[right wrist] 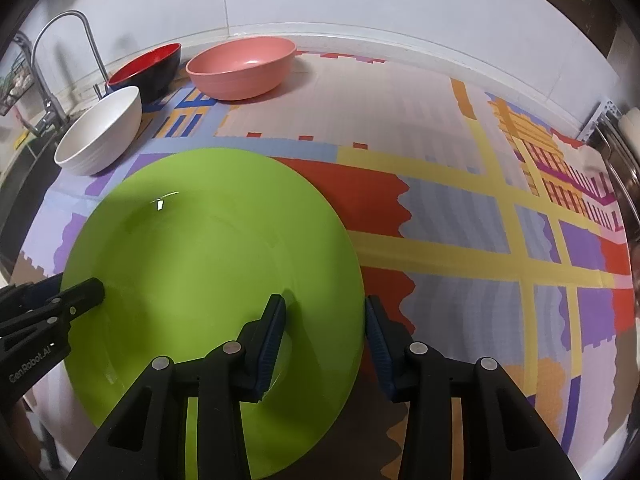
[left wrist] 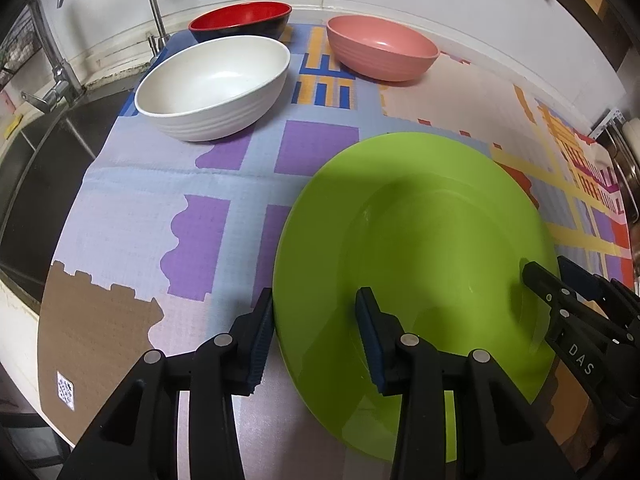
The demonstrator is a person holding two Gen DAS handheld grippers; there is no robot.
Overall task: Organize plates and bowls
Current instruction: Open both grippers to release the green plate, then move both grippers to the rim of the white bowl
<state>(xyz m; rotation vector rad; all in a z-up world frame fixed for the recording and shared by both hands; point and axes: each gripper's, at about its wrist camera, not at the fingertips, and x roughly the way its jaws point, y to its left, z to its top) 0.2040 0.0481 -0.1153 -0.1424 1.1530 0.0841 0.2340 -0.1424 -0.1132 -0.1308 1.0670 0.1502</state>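
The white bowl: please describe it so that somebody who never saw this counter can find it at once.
Start at the sink with its tall faucet, at the left end of the patterned mat. The white bowl stands on the mat's corner nearest the sink, just in front of the red and black bowl. Among three bowls, it alone is white.

Green plate (left wrist: 416, 240) lies flat, its rim between both grippers' fingers. White bowl (left wrist: 214, 86), red bowl (left wrist: 240, 20) and pink bowl (left wrist: 382, 48) stand upright beyond, perhaps empty.

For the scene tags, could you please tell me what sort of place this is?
Most likely a home kitchen counter: a sink with a faucet beside a patterned mat holding bowls.
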